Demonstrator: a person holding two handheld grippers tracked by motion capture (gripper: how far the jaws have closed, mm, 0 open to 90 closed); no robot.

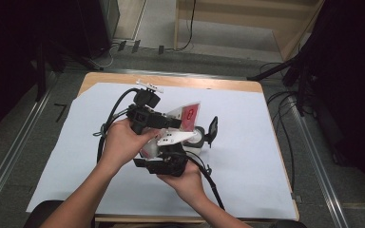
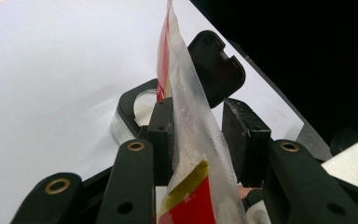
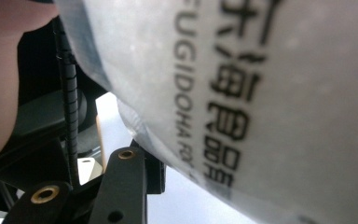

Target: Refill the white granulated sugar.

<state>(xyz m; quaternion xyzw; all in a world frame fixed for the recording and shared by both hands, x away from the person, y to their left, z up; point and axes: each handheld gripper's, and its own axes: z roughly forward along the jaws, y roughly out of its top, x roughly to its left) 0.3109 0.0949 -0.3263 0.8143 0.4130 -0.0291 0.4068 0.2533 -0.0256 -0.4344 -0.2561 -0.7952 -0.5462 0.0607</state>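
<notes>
Pouch (image 1: 186, 115) held above mat (image 1: 247, 156), mid-table, between both hands | long axis from near-left up to far-right, red-label end pointing far-right | left gripper (image 2: 198, 135) jaws spread either side of clear edge, one pad touching, not clamped | right gripper (image 1: 167, 164) under near end, closest; grip state cannot tell | round black holder (image 1: 200, 135) just beyond.

I counted one plastic pouch (image 1: 188, 115) with red label. One black-rimmed magnifier (image 1: 200, 135) lay on surface (image 1: 247, 156). Two grippers: left gripper (image 1: 173, 122), right gripper (image 1: 164, 153). Two hands held them. One white sheet covered surface.
</notes>
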